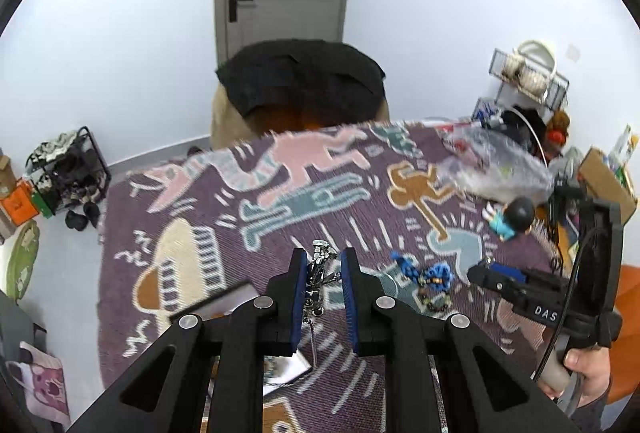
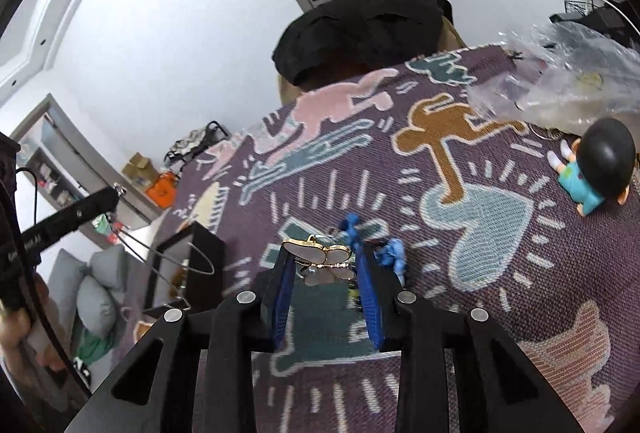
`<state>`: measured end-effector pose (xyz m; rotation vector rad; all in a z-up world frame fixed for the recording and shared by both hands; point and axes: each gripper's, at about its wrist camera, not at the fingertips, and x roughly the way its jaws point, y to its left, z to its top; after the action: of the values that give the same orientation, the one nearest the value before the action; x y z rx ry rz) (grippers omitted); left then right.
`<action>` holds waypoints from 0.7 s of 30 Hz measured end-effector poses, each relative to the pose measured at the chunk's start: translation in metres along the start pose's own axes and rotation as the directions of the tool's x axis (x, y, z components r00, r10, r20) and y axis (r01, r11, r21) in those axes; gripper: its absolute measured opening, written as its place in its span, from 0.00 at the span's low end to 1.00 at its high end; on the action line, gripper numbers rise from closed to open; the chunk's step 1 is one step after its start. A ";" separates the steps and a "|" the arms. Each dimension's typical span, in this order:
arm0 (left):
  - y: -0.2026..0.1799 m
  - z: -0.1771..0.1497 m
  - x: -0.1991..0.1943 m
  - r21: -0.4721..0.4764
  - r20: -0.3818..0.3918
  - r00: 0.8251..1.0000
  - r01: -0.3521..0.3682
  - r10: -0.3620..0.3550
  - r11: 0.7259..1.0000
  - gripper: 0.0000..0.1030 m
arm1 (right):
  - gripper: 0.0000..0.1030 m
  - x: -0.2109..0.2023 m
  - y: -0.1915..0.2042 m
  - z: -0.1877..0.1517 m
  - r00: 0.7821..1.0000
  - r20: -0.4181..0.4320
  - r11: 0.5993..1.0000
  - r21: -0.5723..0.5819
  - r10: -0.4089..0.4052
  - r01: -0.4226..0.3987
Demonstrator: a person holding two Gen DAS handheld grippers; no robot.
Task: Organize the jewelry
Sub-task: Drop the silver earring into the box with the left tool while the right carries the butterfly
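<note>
Black arms of the left claw are filling the bottom of the left wrist view, and its blue pads are sitting close together, gripping a silver charm whose thin chain is hanging down beneath it. Below the chain, a dark jewelry box is lying on the patterned rug that is covering the table. Further right on the rug, a blue beaded bracelet is lying loose, and beyond it a small doll with a black head is lying beside a crumpled clear plastic bag. At the far right, a hand is gripping the handle of the right claw. That claw's pads are standing moderately apart and pinching a gold-edged, pearly butterfly pendant by its sides, above the rug.
</note>
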<state>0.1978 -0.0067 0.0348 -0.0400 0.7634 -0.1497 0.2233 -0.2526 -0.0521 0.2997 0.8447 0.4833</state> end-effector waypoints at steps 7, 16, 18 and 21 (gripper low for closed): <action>0.024 0.013 -0.036 -0.040 0.068 0.997 -0.040 0.043 0.998 0.18 | 0.31 -0.009 0.019 0.005 1.000 0.017 0.999 -0.028 0.021 -0.020; 0.039 0.014 -0.046 -0.047 0.089 0.992 -0.086 0.089 0.995 0.18 | 0.31 -0.014 0.041 0.009 0.999 0.027 0.997 -0.064 0.044 -0.042; 0.043 0.012 -0.044 -0.049 0.082 0.993 -0.086 0.090 0.995 0.18 | 0.31 -0.015 0.046 0.009 0.999 0.027 0.996 -0.074 0.047 -0.045; 0.046 0.006 -0.035 -0.048 0.059 0.994 -0.088 0.091 0.995 0.18 | 0.31 -0.015 0.055 0.010 0.998 0.026 0.995 -0.090 0.053 -0.051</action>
<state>0.1827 0.0442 0.0596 -0.0536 0.7058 -0.0458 0.2071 -0.2139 -0.0123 0.2466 0.7867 0.5623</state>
